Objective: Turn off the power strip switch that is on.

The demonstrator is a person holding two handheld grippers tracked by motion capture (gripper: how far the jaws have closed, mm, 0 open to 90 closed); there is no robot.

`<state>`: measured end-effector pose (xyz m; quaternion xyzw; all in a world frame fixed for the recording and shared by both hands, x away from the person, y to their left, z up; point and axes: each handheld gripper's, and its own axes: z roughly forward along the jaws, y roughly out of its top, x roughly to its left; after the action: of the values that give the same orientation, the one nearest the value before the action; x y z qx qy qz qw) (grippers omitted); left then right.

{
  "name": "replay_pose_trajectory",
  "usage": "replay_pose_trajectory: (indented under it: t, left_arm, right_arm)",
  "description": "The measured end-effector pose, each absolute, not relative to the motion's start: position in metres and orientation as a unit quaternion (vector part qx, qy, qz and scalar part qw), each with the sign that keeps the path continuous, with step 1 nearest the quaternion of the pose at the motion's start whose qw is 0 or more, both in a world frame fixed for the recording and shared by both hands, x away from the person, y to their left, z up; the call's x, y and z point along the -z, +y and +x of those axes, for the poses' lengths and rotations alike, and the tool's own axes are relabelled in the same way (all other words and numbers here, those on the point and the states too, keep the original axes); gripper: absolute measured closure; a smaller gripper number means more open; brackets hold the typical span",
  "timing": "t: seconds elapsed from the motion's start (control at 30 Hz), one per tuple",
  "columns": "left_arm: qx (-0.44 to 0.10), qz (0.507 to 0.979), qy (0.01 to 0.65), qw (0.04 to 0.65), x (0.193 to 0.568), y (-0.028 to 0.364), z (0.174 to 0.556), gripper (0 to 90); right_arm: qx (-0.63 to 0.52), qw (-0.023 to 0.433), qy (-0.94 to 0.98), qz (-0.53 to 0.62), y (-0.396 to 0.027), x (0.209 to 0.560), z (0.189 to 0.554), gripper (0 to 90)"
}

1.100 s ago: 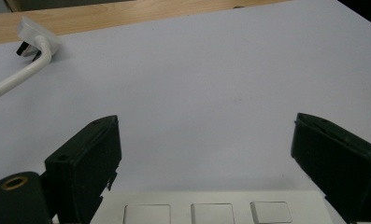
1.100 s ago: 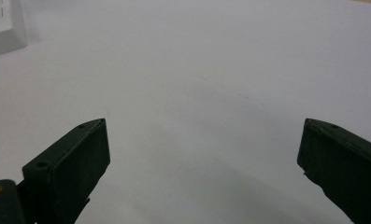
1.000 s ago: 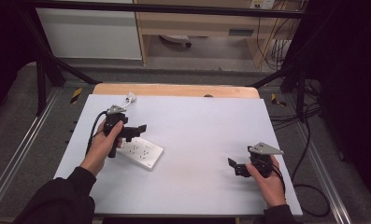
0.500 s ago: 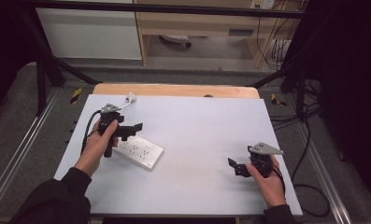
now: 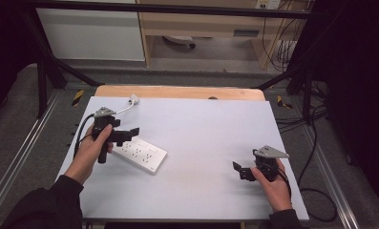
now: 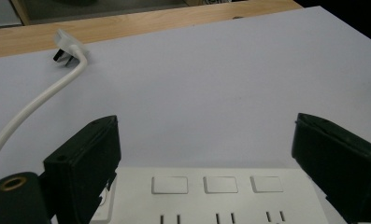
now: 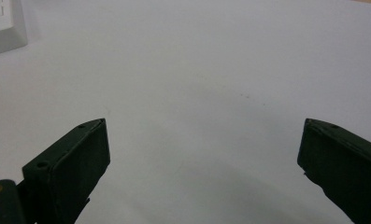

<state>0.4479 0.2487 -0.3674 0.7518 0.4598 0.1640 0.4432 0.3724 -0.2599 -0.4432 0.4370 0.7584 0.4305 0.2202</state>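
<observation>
Power strip, white and flat, lies on the left part of the white counter, its cord curling away from it to a plug that rests near the counter's far wooden edge. The left hand-held gripper hangs just above the strip's near-left end with its jaws spread wide; in the left gripper view they straddle the strip's row of three switches, apart from the casing. Well to the right of the strip, the right hand-held gripper sits low over bare counter, its jaws likewise spread and holding nothing; a corner of the strip shows at the top left of the right gripper view.

The step in hand looks like the approach to a grasp on the strip. The next move likely calls for the left jaws to drop beside the casing and close across its width, squarely enough that the light body does not skid or twist on the smooth sheet.

Beyond the strip's counter, a grey floor runs to a pale cabinet and a wooden shelf unit; black frame rails and loose cables ring the workspace.
</observation>
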Motion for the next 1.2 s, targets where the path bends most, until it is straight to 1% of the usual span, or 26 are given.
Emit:
replay_pose_trajectory:
  t: [0.83, 1.2]
  left_arm:
    - [-0.177, 0.742, 0.464, 0.451, 0.361, 0.282, 0.42, 7.7]
    - [-0.185, 0.741, 0.459, 0.454, 0.357, 0.289, 0.407, 7.7]
  right_arm:
    - [-0.429, 0.22, 0.76, 0.436, -0.259, 0.443, 0.373, 2.9]
    - [-0.43, 0.221, 0.76, 0.435, -0.259, 0.443, 0.372, 2.9]
